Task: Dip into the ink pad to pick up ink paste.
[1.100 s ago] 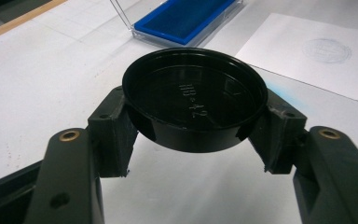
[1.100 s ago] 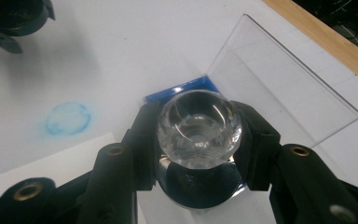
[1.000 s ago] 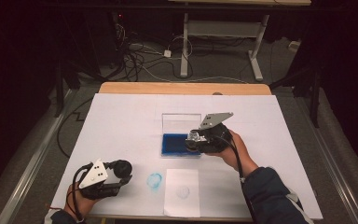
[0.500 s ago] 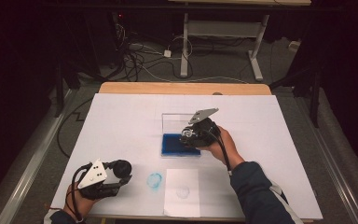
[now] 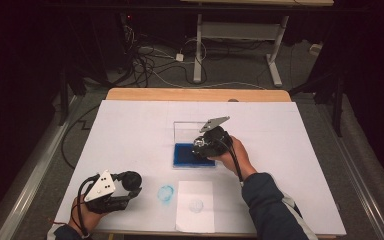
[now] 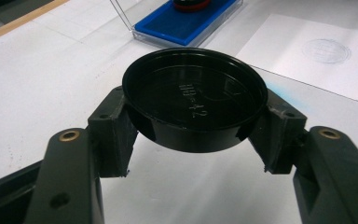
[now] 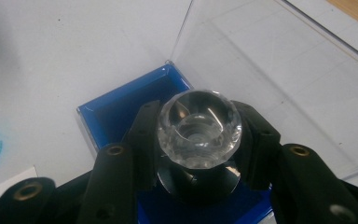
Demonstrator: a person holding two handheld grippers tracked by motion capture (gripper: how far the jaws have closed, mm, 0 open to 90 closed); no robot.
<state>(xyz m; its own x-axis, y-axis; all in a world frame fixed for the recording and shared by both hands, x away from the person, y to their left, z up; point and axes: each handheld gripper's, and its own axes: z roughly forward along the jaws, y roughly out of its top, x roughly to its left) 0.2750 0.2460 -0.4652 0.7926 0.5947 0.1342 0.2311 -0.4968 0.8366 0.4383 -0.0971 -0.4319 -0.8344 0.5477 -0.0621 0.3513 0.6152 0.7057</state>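
My left gripper [image 5: 126, 186] rests near the table's front left edge, shut on a round black lid [image 5: 129, 179]. In the left gripper view the lid [image 6: 195, 100] sits open side up between the two pads [image 6: 112, 133]. My right gripper [image 5: 200, 146] is shut on a stamp with a clear faceted knob [image 7: 199, 128]. It holds the stamp over the blue ink pad [image 5: 186, 156], and its black base is down on or just above the blue surface [image 7: 121, 116]. The pad's clear cover [image 5: 190, 131] stands open behind it.
A white sheet of paper [image 5: 196, 206] with a faint round imprint lies at the front edge of the table. A blue ink smudge [image 5: 166, 193] marks the white table cover to its left. A wooden table edge [image 5: 195, 94] runs along the far side.
My right gripper has moved left and down with the stamp, from beside the ink pad's right end to over its blue surface. The left gripper has stayed still.
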